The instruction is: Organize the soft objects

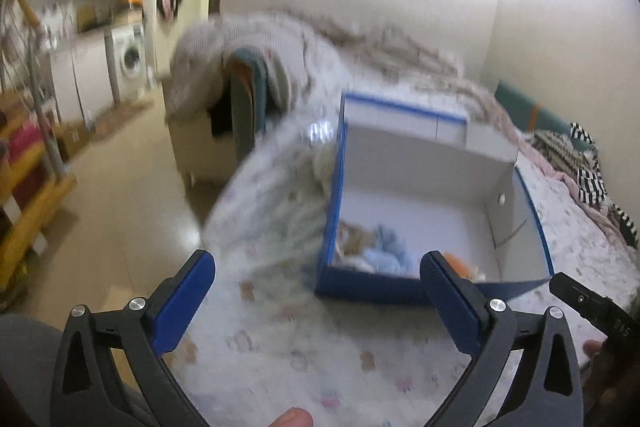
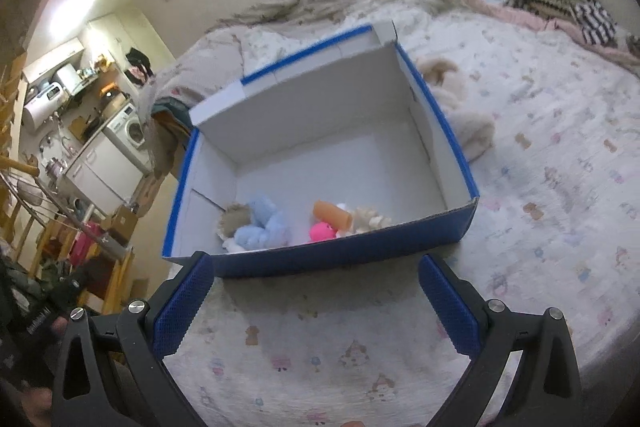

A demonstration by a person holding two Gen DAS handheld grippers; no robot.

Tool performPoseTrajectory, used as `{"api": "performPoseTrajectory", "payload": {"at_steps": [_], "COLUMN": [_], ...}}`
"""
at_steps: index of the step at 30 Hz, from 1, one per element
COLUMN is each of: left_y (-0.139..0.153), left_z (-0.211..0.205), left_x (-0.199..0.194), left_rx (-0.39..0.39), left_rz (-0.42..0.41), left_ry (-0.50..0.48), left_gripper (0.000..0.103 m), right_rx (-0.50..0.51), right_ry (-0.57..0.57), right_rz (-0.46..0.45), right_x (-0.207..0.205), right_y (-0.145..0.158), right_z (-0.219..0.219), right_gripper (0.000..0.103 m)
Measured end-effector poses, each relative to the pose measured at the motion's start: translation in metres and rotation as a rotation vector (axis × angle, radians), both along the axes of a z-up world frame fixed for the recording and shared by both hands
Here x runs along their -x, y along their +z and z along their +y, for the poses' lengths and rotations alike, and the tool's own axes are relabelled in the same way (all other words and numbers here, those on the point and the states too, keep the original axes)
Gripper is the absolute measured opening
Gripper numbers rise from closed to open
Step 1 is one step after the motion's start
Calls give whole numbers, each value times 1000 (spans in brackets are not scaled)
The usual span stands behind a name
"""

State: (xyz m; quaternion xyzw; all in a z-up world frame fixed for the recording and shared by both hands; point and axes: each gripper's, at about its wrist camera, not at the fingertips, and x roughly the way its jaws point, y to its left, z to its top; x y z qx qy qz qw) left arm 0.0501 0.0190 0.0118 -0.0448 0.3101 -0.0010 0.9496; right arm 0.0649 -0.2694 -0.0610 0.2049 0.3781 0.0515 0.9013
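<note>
I see my left gripper (image 1: pixel 316 303) wide open with nothing in it. My right gripper (image 2: pixel 316 301) is open and empty too. The blue box (image 2: pixel 320 255) sits on the bed (image 2: pixel 540 187). The soft toys (image 2: pixel 260 223) lie inside it, by the near wall.

A blue box (image 2: pixel 340 259) with a white inside holds light-blue (image 2: pixel 262 227), pink (image 2: pixel 322 231) and orange (image 2: pixel 332 214) toys on a pastel-printed white bed cover (image 2: pixel 540 187).

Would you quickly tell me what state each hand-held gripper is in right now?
Left hand-held gripper: open, holding nothing.
Right hand-held gripper: open, holding nothing.
</note>
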Motion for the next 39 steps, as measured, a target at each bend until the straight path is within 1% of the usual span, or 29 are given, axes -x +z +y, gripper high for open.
{"api": "performPoseTrajectory", "payload": {"at_steps": [2, 5, 7, 10, 12, 16, 20, 26, 39], "left_y": [5, 7, 6, 2, 0, -5, -9, -11, -15], "left_z": [-4, -8, -13, -21, -23, -22, -19, -22, -24], "left_x": [7, 18, 20, 19, 18, 14, 12, 14, 12], "left_rx": [-21, -66, -97, -136, -149, -142, -137, -152, -143], "left_rz": [-45, -119, -119, -93, -83, -58, -52, -51, -37], "left_ry": [-8, -19, -22, -31, -31, -16, -3, -18, -31], "left_gripper": [102, 102, 102, 102, 102, 102, 102, 102, 102], "right_rx": [44, 151, 206, 251, 263, 246, 272, 288, 306], "right_ry": [-3, -16, -33, -61, -63, -55, -37, -19, -10], "right_rz": [-46, -125, -168, -205, -208, -189, -178, -164, -154], "right_x": [8, 20, 26, 31, 29, 26, 26, 25, 26], "right_y": [6, 18, 25, 30, 30, 26, 22, 19, 17], "right_z": [4, 15, 20, 23, 24, 25, 32, 38, 43], "right_gripper": [103, 103, 103, 103, 103, 103, 103, 103, 103]}}
